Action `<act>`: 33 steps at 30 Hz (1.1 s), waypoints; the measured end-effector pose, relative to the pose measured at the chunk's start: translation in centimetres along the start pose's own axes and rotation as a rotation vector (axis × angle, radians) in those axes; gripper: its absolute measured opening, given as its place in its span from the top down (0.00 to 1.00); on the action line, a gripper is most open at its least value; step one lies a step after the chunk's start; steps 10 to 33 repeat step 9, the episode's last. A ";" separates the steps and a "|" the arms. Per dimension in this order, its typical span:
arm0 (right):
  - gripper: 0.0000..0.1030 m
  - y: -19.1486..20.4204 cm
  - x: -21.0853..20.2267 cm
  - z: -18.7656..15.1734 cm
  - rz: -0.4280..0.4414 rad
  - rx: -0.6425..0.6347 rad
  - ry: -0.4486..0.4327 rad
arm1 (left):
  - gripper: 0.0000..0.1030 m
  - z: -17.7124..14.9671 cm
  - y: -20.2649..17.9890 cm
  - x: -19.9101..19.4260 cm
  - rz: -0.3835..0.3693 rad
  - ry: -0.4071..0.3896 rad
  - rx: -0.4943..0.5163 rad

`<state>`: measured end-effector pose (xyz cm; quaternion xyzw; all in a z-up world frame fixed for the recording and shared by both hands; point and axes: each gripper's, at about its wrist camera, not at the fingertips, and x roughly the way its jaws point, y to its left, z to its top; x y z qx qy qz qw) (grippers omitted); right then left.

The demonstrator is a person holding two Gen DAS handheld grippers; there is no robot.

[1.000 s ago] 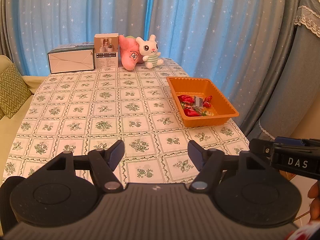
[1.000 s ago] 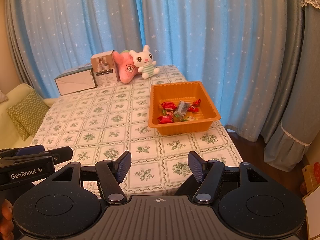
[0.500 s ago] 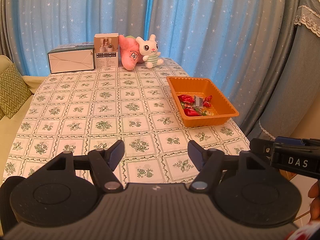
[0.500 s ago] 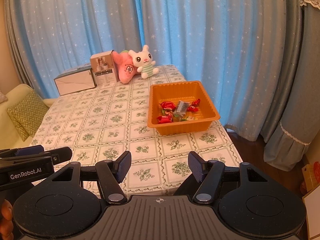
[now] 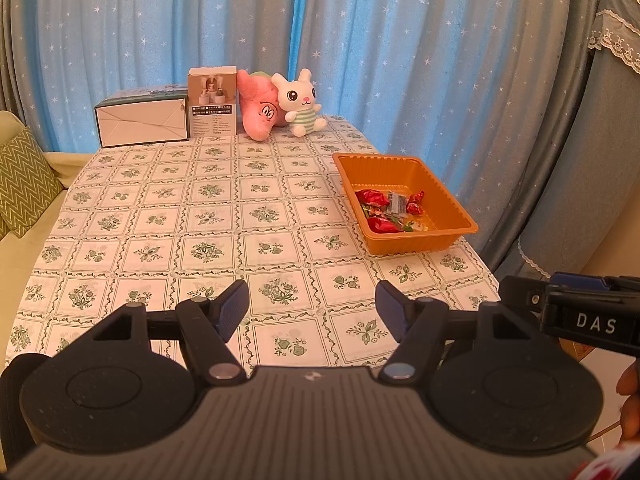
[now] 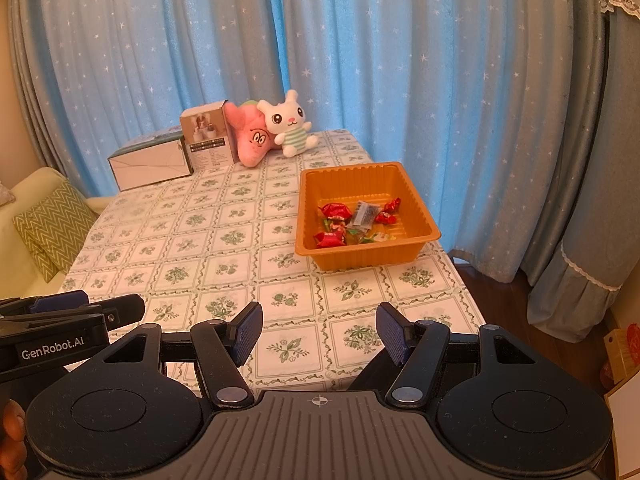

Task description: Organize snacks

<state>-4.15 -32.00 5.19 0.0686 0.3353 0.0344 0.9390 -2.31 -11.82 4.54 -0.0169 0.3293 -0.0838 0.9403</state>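
Several wrapped snacks (image 6: 352, 222) inside one orange tray (image 6: 424, 216); left claw (image 5: 312, 312) and right claw (image 6: 319, 332) both spread, empty

One orange tray (image 6: 362, 258) on the tabletop (image 6: 224, 240). Snacks (image 6: 354, 222) inside: about four red wrapped candies, one grey packet, a few green-yellow ones, exact total unclear. Two plush toys: one pink (image 6: 250, 142), one white bunny (image 6: 290, 124). Two boxes: one flat (image 6: 150, 164), one upright (image 6: 208, 142). Two hand-held grippers: left (image 5: 312, 314), right (image 6: 318, 332). One zigzag cushion (image 6: 54, 226). Curtain panels not countable.
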 end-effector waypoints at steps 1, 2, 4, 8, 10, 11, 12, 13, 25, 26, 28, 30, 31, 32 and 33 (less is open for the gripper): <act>0.39 0.0 0.0 0.0 0.000 0.000 0.000 | 0.34 0.0 0.0 0.0 -0.001 0.000 0.000; 0.39 0.0 0.0 0.0 0.001 0.000 0.001 | 0.34 0.0 0.0 0.0 -0.001 0.000 0.001; 0.39 0.0 0.0 0.0 0.001 0.000 0.000 | 0.34 0.0 0.0 0.1 -0.002 0.001 0.001; 0.39 0.0 0.0 0.0 0.001 0.000 0.000 | 0.34 -0.1 0.0 0.1 -0.015 -0.009 -0.006; 0.39 0.0 0.0 0.0 0.001 0.000 0.000 | 0.34 -0.1 0.0 0.1 -0.017 -0.011 -0.007; 0.39 0.0 0.0 0.0 0.001 0.000 0.000 | 0.34 -0.1 0.0 0.1 -0.017 -0.011 -0.007; 0.39 0.0 0.0 0.0 0.001 0.000 0.000 | 0.34 -0.1 0.0 0.1 -0.017 -0.011 -0.007; 0.39 0.0 0.0 0.0 0.001 0.000 0.000 | 0.34 -0.1 0.0 0.1 -0.017 -0.011 -0.007; 0.39 0.0 0.0 0.0 0.001 0.000 0.000 | 0.34 -0.1 0.0 0.1 -0.017 -0.011 -0.007; 0.39 0.0 0.0 0.0 0.001 0.000 0.000 | 0.34 -0.1 0.0 0.1 -0.017 -0.011 -0.007; 0.39 0.0 0.0 0.0 0.001 0.000 0.000 | 0.34 -0.1 0.0 0.1 -0.017 -0.011 -0.007; 0.39 0.0 0.0 0.0 0.001 0.000 0.000 | 0.34 -0.1 0.0 0.1 -0.017 -0.011 -0.007; 0.39 0.0 0.0 0.0 0.001 0.000 0.000 | 0.34 -0.1 0.0 0.1 -0.017 -0.011 -0.007; 0.39 0.0 0.0 0.0 0.001 0.000 0.000 | 0.34 -0.1 0.0 0.1 -0.017 -0.011 -0.007; 0.39 0.0 0.0 0.0 0.001 0.000 0.000 | 0.34 -0.1 0.0 0.1 -0.017 -0.011 -0.007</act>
